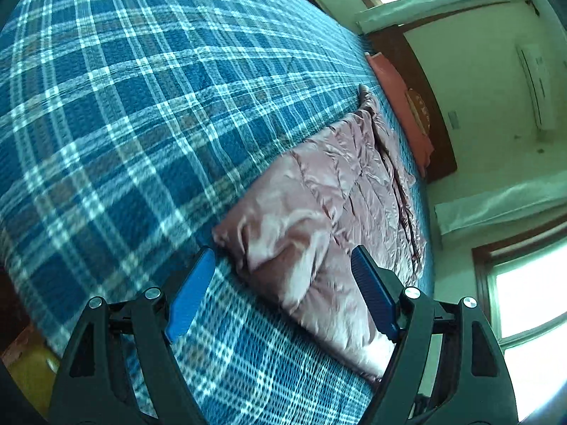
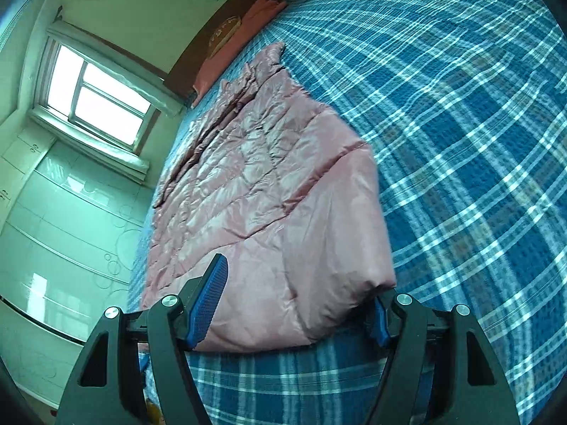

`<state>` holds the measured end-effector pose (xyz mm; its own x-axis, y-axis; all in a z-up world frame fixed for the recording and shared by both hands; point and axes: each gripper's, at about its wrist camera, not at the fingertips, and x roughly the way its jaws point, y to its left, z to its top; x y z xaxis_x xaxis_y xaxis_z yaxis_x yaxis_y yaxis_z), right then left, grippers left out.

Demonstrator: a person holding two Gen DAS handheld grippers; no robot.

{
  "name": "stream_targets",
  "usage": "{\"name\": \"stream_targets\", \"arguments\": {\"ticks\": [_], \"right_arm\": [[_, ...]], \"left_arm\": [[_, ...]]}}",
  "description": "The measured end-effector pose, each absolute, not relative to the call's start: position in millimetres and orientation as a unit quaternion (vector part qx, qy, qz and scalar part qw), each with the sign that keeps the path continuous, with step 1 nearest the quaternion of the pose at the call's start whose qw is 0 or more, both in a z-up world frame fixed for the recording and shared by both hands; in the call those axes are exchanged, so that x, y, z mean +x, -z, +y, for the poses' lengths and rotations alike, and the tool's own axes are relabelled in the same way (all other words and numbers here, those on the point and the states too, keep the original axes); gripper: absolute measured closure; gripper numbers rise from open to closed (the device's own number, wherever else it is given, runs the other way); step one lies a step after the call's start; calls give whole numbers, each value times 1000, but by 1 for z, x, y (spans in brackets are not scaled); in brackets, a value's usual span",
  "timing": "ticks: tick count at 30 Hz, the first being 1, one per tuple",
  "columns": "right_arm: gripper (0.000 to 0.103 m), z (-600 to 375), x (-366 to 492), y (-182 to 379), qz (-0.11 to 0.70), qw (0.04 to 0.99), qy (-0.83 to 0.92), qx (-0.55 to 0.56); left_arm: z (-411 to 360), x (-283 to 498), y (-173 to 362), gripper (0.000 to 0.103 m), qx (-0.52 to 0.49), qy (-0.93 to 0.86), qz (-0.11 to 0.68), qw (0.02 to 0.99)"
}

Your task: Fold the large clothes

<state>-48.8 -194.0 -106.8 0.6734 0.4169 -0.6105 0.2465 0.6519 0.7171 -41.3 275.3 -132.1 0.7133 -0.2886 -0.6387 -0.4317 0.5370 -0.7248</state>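
So you had the pink quilted jacket (image 2: 269, 184) laid out flat on the bed, on top of that blue plaid bedspread (image 2: 460, 124), stretching lengthwise toward the dark wooden headboard (image 2: 198, 53). From your right wrist camera the jacket ran from about 6 o'clock up to 11 o'clock, with its far end near the salmon pillow (image 2: 230, 49) that sat against the headboard. The window (image 2: 99, 95) was off at 9 o'clock, with glossy white cabinets (image 2: 63, 219) below it.

Your right gripper (image 2: 294, 304) had its tongs spread wide, with the near end of the jacket sitting between them. One blue pad (image 2: 209, 308) was right against the fabric on the 7 o'clock side, while the other was mostly hidden behind the puffy corner, so I couldn't tell whether it touched. Nothing looked pinched.

Your left gripper (image 1: 283, 279) was spread wide too, blue pads (image 1: 191, 294) well apart, hovering over the jacket's (image 1: 319, 219) folded near corner, which showed in the gap between them. In that view the jacket ran off toward 1 o'clock, with the plaid filling everything from 9 to 12.
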Motion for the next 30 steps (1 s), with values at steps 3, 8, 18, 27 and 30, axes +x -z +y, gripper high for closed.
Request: {"name": "stream_targets", "arguments": {"ticks": [3, 8, 18, 27, 30], "right_arm": [[34, -190, -48, 108, 398, 818, -52, 411], [34, -192, -48, 109, 389, 818, -50, 420], [34, -199, -45, 111, 378, 819, -32, 431], [34, -200, -40, 114, 379, 820, -29, 427], [34, -198, -41, 113, 379, 824, -29, 421]], "left_arm": [[272, -38, 137, 24, -482, -40, 382, 787], [267, -24, 138, 25, -499, -21, 368, 784], [269, -12, 143, 33, -508, -25, 361, 782], [300, -29, 143, 32, -504, -84, 345, 787], [301, -9, 148, 32, -493, -50, 351, 795]]}}
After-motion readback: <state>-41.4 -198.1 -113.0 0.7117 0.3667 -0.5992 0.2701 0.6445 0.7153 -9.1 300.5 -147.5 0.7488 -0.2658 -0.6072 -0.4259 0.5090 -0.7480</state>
